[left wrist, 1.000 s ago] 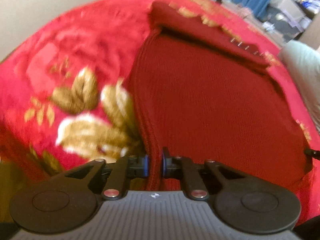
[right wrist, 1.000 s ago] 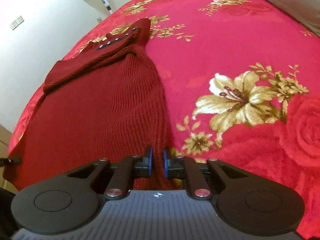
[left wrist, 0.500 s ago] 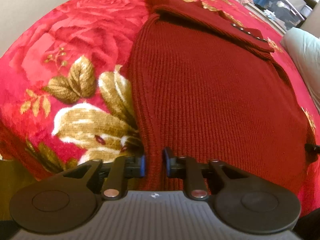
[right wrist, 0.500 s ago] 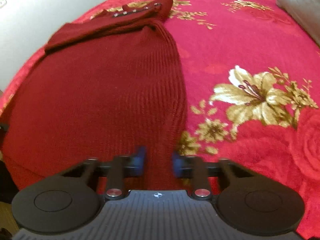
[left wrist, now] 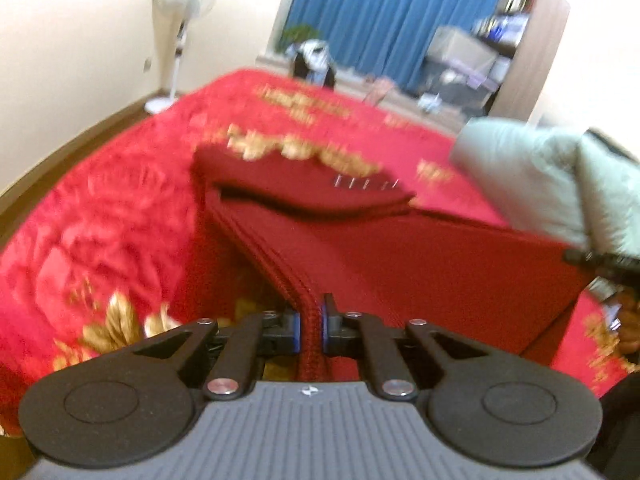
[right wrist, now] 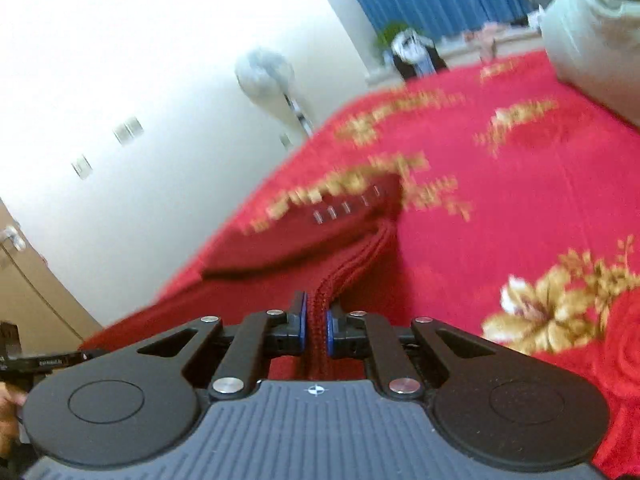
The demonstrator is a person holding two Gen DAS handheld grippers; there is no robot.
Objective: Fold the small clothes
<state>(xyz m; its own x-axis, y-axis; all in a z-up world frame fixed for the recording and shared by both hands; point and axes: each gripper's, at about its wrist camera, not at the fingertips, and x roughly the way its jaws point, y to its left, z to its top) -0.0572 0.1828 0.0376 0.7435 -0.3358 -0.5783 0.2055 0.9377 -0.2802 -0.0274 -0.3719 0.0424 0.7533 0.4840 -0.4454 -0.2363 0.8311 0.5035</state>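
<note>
The left gripper [left wrist: 310,326] and right gripper [right wrist: 316,326] each pinch a near corner of the dark red knit sweater [left wrist: 420,264], lifted off the red floral bedspread [left wrist: 100,220]. Its far end, toward twelve o'clock, probably rests there. Both corners should travel level, keeping the hem taut.

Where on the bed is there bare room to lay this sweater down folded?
Bare red floral bedspread lies right of the dark red knit sweater, up to the grey-green pillow. Another strip runs left of it to the bed's edge. The middle is covered by the sweater.
</note>
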